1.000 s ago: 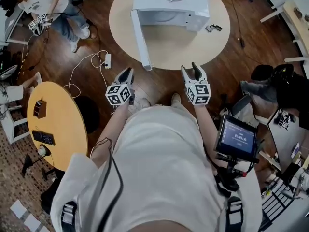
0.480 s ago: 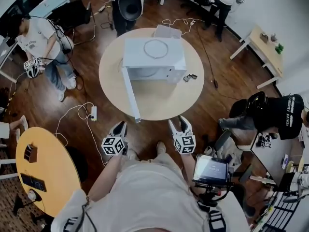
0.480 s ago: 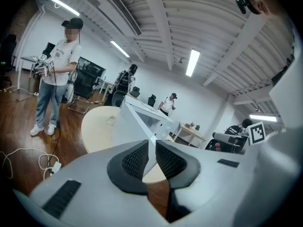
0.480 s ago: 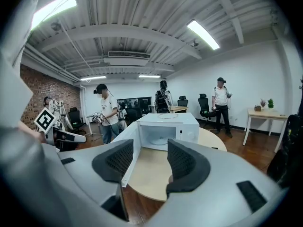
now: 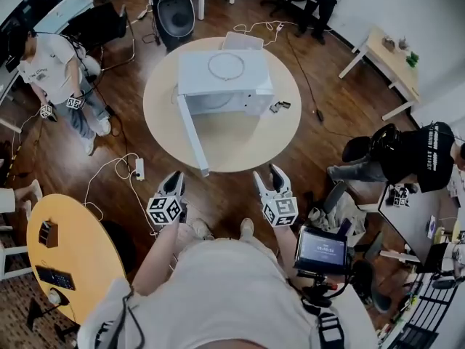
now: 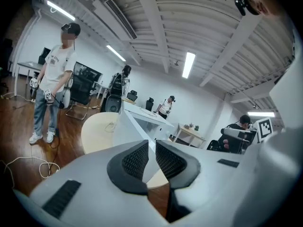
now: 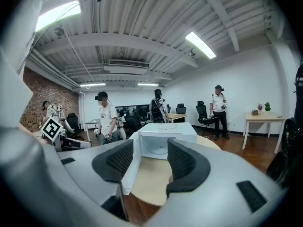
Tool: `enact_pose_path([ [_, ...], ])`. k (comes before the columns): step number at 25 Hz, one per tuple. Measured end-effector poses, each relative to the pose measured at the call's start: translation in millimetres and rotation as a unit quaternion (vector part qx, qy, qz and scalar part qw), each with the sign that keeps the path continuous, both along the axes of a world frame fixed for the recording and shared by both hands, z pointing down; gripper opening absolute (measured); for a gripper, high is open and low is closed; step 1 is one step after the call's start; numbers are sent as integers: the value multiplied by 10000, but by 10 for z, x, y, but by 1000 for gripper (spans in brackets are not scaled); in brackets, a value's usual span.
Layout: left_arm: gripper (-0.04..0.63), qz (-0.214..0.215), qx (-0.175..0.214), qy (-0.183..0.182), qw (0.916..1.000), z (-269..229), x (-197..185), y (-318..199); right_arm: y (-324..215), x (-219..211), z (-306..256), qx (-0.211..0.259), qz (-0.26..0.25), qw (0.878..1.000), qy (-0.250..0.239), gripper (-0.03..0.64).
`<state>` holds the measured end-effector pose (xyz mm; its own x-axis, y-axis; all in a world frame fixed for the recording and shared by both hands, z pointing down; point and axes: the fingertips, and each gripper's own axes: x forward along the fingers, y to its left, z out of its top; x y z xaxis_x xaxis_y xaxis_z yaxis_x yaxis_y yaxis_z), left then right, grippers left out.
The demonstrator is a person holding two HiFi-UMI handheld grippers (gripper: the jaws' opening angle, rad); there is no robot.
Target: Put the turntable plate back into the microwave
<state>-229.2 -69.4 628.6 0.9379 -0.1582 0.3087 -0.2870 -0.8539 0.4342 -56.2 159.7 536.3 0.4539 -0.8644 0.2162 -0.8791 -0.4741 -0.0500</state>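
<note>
The turntable plate [image 5: 227,66] is seen lying flat on top of the microwave [image 5: 192,75], which is set on the round bench [image 5: 247,144] with its door [image 5: 190,133] swung open. Both tongs are held in front of the microwave, off the bench. The left tongs [image 5: 175,177] are all but closed on nothing, and the right tongs [image 5: 266,173] are spread apart and empty.
</note>
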Motion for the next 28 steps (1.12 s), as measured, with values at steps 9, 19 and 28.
enact_pose_path([
  [9,54,-14,91,-138,9999,-141,102,531,176,220,111,128,-162,9997,-142,236],
  [19,54,46,163,-204,9996,-197,307,815,576,501,205,-28,-77,9998,-157,124],
  [28,54,166,131,-234,9995,-88,515,963,772,757,173,5,156,9999,26,124],
])
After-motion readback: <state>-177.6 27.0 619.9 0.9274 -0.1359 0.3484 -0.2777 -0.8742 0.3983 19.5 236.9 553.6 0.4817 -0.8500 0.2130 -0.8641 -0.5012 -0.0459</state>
